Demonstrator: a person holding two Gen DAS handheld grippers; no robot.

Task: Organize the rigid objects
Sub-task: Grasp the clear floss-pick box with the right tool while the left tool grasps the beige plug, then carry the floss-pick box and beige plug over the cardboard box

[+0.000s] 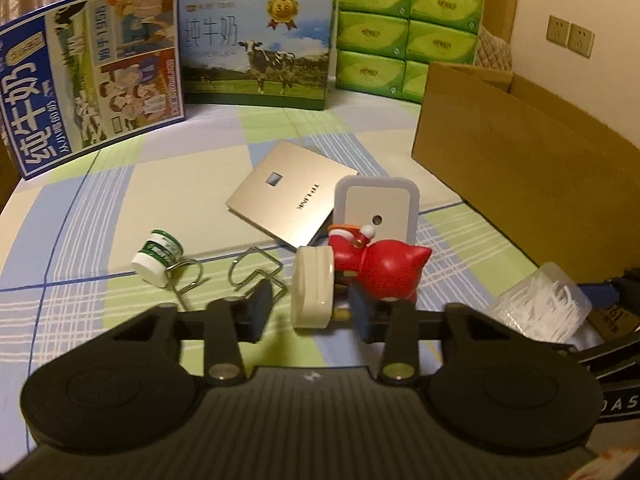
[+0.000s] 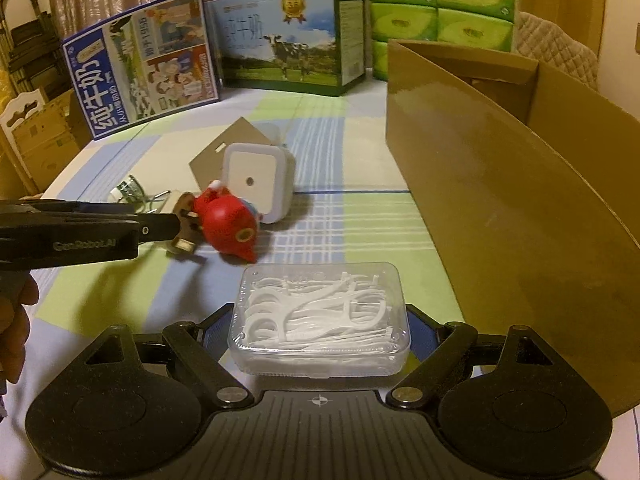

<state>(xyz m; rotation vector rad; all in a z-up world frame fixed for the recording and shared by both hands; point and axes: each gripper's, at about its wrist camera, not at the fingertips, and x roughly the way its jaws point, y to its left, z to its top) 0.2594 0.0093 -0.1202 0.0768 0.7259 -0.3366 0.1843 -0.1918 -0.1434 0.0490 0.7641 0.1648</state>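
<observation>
My left gripper point(image 1: 310, 312) is open around a cream round disc point(image 1: 313, 286) standing on edge, with a red cat figure point(image 1: 382, 266) just beyond its right finger. Behind lie a white night light point(image 1: 376, 204), a silver TP-LINK plate point(image 1: 288, 196), a small green-and-white bottle point(image 1: 158, 256) and wire hooks point(image 1: 256, 270). My right gripper point(image 2: 320, 332) is shut on a clear box of floss picks point(image 2: 320, 320), which also shows in the left wrist view point(image 1: 540, 306). The left gripper shows in the right wrist view point(image 2: 176, 226) next to the red figure point(image 2: 230, 226).
An open cardboard box point(image 1: 520, 152) stands at the right, close to the floss box point(image 2: 500, 184). Two milk cartons point(image 1: 256, 44) and stacked green tissue packs point(image 1: 404, 32) line the back. The checked cloth point(image 1: 80, 280) covers the surface.
</observation>
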